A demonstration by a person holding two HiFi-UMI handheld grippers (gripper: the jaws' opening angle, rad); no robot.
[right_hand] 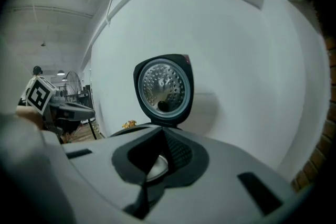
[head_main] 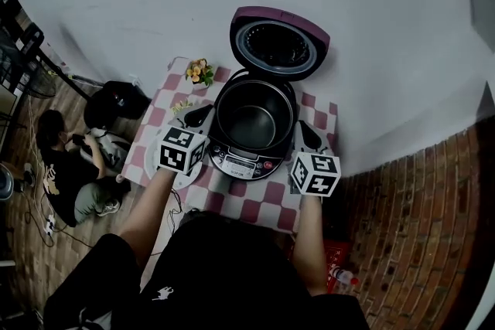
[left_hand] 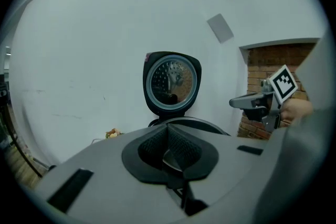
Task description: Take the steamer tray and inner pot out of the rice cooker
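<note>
Room: A white wall [head_main: 371, 11] is behind, a brick floor [head_main: 418, 228] is below, and a small table [head_main: 309, 212] with a checked cloth stands in front of you.
Rice cooker: The rice cooker [head_main: 240, 164] stands on the table, between your two grippers.
Lid: The lid [head_main: 278, 46] is raised and leans back beyond both gripper tips, so it does not cover the pot. I think it is left so to keep the way in from above free.
Inner pot: The inner pot [head_main: 254, 124] sits inside the cooker, just inward of both tips.
Steamer tray: You cannot see a tray in the pot. Something pale and round lies under the left gripper, but I cannot tell what it is.
Left gripper: The left gripper [head_main: 198, 117] has its jaws closed together with nothing in them. It is just beside the cooker's left flank.
Right gripper: The right gripper [head_main: 309, 137] is also closed and empty, just beside the right flank.
Why so: You hold one gripper on each side, probably to take the pot from both sides. The jaws must open first.
Around: Flowers [head_main: 200, 73] lie beyond the left gripper. A person [head_main: 66, 174] sits on the floor, well apart on its outer side.
In the way: Nothing stands between the tips and the pot rim.
</note>
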